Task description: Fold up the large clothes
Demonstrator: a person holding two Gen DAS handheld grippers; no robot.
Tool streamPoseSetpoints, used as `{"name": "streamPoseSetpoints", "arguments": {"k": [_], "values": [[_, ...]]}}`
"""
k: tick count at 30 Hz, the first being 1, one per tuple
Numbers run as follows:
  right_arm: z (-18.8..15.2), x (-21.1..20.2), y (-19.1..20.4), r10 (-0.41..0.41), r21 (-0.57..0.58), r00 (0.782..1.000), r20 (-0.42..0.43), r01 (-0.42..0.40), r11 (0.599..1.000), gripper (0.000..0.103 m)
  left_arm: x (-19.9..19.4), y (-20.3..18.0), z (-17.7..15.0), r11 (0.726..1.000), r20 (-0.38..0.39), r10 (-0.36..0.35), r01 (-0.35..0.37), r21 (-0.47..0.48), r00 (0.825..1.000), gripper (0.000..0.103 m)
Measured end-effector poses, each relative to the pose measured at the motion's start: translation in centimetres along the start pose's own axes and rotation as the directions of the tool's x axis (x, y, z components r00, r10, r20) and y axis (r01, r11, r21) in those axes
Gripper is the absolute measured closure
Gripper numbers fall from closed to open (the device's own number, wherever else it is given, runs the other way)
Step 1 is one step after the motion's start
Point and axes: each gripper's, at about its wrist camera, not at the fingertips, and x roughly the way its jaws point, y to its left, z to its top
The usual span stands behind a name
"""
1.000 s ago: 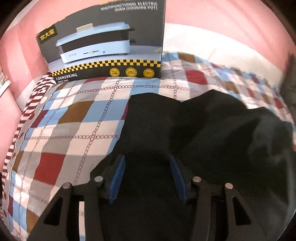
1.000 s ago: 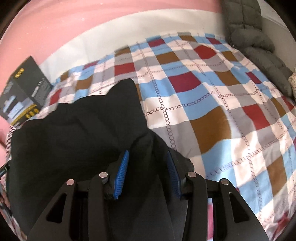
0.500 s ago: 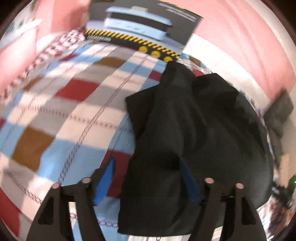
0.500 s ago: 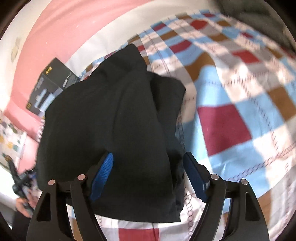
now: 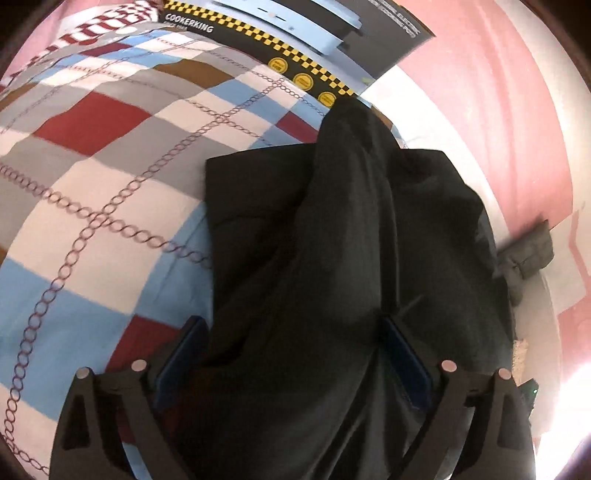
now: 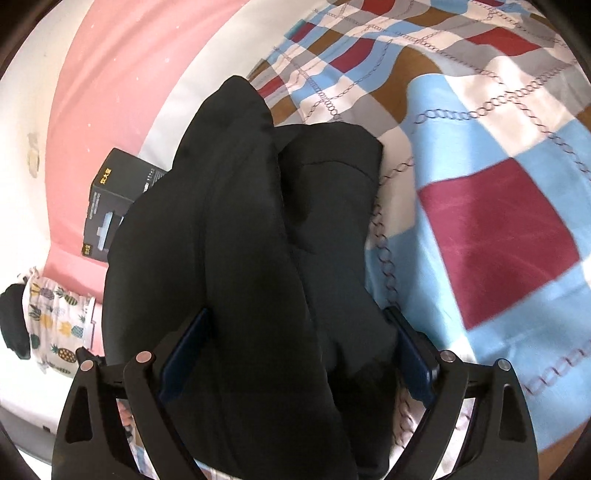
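A large black garment (image 5: pixel 351 240) lies folded in a long bundle on the checked bedspread (image 5: pixel 92 184). My left gripper (image 5: pixel 291 332) is over its near end. Its jaws are opening, and the black cloth lies between the blue pads (image 5: pixel 184 354) without being pinched. In the right wrist view the same garment (image 6: pixel 240 203) runs away from me across the bedspread (image 6: pixel 498 221). My right gripper (image 6: pixel 299 321) straddles its near end. Its jaws are opening too, with the cloth loose between the pads (image 6: pixel 410 354).
A black appliance box (image 5: pixel 314 29) stands at the head of the bed against the pink wall; the same box (image 6: pixel 110 199) shows behind the garment. A grey padded jacket (image 5: pixel 528 254) lies at the right. A pineapple-print cloth (image 6: pixel 55 325) hangs at the left.
Both grippers have widened from half closed to wide apart and let go of the black cloth. Both have sunk and tilted down, and the garment has settled onto the bed.
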Motion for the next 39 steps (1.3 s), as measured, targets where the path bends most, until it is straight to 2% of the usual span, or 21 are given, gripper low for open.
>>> {"name": "streamPoseSetpoints", "arguments": {"k": [2, 3, 5, 6, 8, 10, 13, 16, 19, 22, 25, 28, 31, 35, 38, 39], "values": [[0.1, 0.3, 0.2, -0.007, -0.001, 1.0, -0.005, 0.007, 1.0, 0.016, 0.2, -0.8, -0.1, 0.999, -0.006, 0.034, -0.034, 0.029, 0.999, 0.014], [0.1, 0.3, 0.4, -0.008, 0.0, 1.0, -0.01, 0.008, 1.0, 0.028, 0.1, -1.1, -0.1, 0.998, -0.007, 0.052, -0.051, 0.047, 0.999, 0.018], [0.1, -0.1, 1.4, -0.004, -0.002, 1.0, -0.014, 0.004, 1.0, 0.046, -0.5, -2.6, -0.1, 0.989, 0.002, 0.113, -0.112, 0.099, 0.994, 0.037], [0.1, -0.7, 2.4, -0.027, -0.021, 1.0, -0.01, 0.027, 0.999, 0.053, -0.9, -3.5, -0.2, 0.98, 0.009, 0.149, -0.149, 0.132, 0.989, 0.044], [0.2, -1.6, 3.3, -0.033, -0.019, 0.999, -0.009, 0.033, 0.999, 0.058, -2.0, -5.8, -0.1, 0.955, 0.023, 0.223, -0.223, 0.195, 0.975, 0.064], [0.3, -2.8, 4.0, -0.028, -0.006, 1.0, -0.009, 0.028, 1.0, 0.062, -3.5, -6.8, 0.0, 0.952, 0.02, 0.233, -0.232, 0.199, 0.972, 0.069], [-0.2, -5.5, 5.6, -0.017, -0.021, 1.0, -0.003, 0.017, 1.0, 0.065, -6.8, -7.3, -0.3, 0.966, 0.015, 0.184, -0.183, 0.184, 0.983, 0.072], [-2.1, -8.8, 7.0, -0.006, -0.047, 1.0, -0.009, 0.005, 0.999, 0.065, -10.6, -7.4, -2.3, 0.964, 0.016, 0.163, -0.162, 0.211, 0.987, 0.072], [-5.7, -12.2, 6.6, 0.0, -0.045, 1.0, -0.029, -0.001, 0.999, 0.065, -13.8, -6.2, -5.4, 0.972, -0.006, 0.125, -0.121, 0.2, 0.992, 0.072], [-9.6, -14.6, 5.3, -0.008, -0.034, 0.999, -0.053, 0.006, 0.999, 0.065, -16.6, -4.0, -9.8, 0.98, -0.036, 0.103, -0.095, 0.176, 0.994, 0.072], [-13.9, -16.5, 3.5, -0.031, -0.015, 0.997, -0.074, 0.03, 0.999, 0.065, -18.5, -2.1, -14.5, 0.982, -0.063, 0.103, -0.092, 0.163, 0.993, 0.072], [-17.1, -17.1, 1.4, -0.05, 0.01, 0.994, -0.095, 0.051, 0.999, 0.064, -19.3, -0.4, -17.4, 0.987, -0.077, 0.094, -0.083, 0.139, 0.993, 0.071], [-18.4, -16.9, 0.7, -0.082, 0.009, 0.991, -0.105, 0.083, 0.996, 0.059, -19.5, 0.0, -18.0, 0.988, -0.072, 0.089, -0.079, 0.13, 0.993, 0.068], [-18.3, -17.7, 1.6, -0.158, 0.0, 0.985, -0.074, 0.158, 0.987, 0.05, -19.9, -1.2, -17.7, 0.977, -0.075, 0.153, -0.14, 0.16, 0.985, 0.065], [-18.5, -19.7, 3.3, -0.252, -0.059, 0.968, 0.002, 0.252, 0.966, 0.05, -21.2, -1.7, -18.1, 0.97, -0.067, 0.183, -0.169, 0.172, 0.981, 0.061], [-18.8, -20.8, 4.1, -0.256, -0.093, 0.966, 0.048, 0.259, 0.961, 0.05, -21.8, -1.9, -18.2, 0.967, -0.055, 0.195, -0.182, 0.178, 0.979, 0.061]]}}
